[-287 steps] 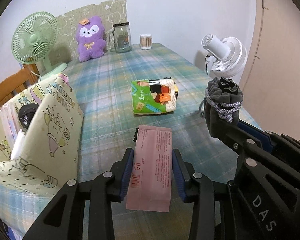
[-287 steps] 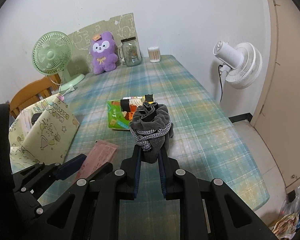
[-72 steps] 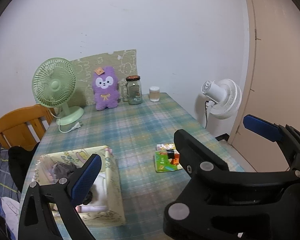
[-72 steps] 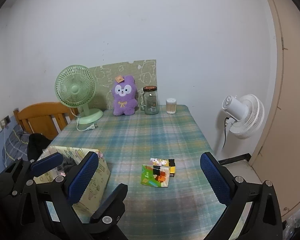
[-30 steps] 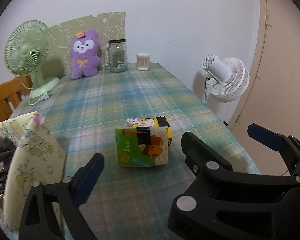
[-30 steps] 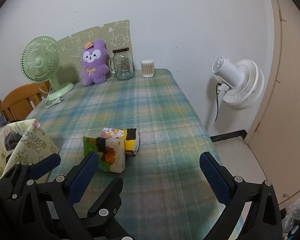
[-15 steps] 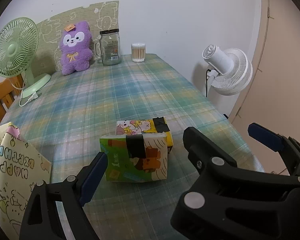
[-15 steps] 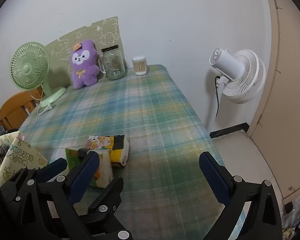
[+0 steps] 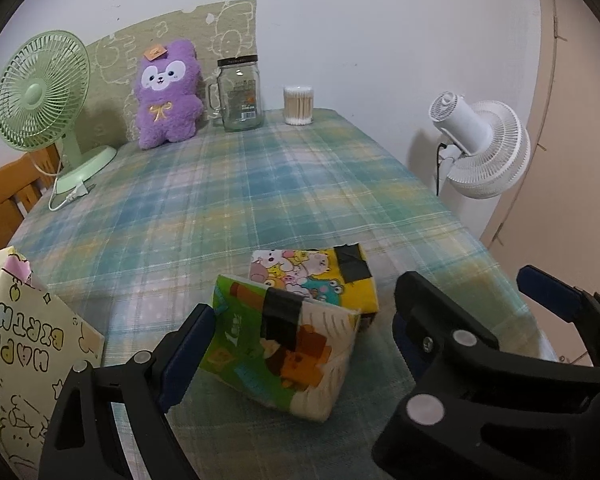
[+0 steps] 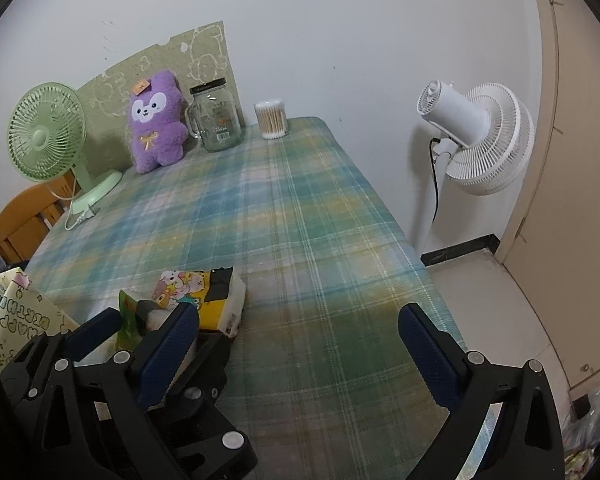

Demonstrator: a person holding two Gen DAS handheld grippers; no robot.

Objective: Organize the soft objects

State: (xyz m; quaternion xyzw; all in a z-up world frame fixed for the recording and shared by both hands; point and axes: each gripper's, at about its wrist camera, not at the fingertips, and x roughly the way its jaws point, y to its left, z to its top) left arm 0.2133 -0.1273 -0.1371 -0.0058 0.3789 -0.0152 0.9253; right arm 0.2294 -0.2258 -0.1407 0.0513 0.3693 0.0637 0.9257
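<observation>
A green tissue pack [image 9: 284, 344] with black tape lies on the plaid tablecloth [image 9: 228, 200]. A yellow cartoon tissue pack [image 9: 312, 280] sits just behind it, touching it. My left gripper [image 9: 296, 328] is open and straddles the green pack; the left pad is at its edge and the right pad stands clear of it. In the right wrist view, my right gripper [image 10: 300, 336] is open over bare cloth, to the right of the yellow pack [image 10: 204, 296] and the green pack [image 10: 128, 320]. A cream birthday gift bag [image 9: 20, 340] stands at the left.
Along the back wall stand a purple plush [image 9: 168, 96], a glass jar [image 9: 240, 96], a tub of cotton swabs [image 9: 298, 106] and a green fan [image 9: 40, 92]. A white fan [image 9: 480, 148] stands off the table's right edge. A wooden chair [image 9: 4, 192] is at the left.
Both grippers have come forward and down towards the tissue packs, and the green pack now lies between the left jaws. The pink packet and grey pouch held earlier are gone from the grippers.
</observation>
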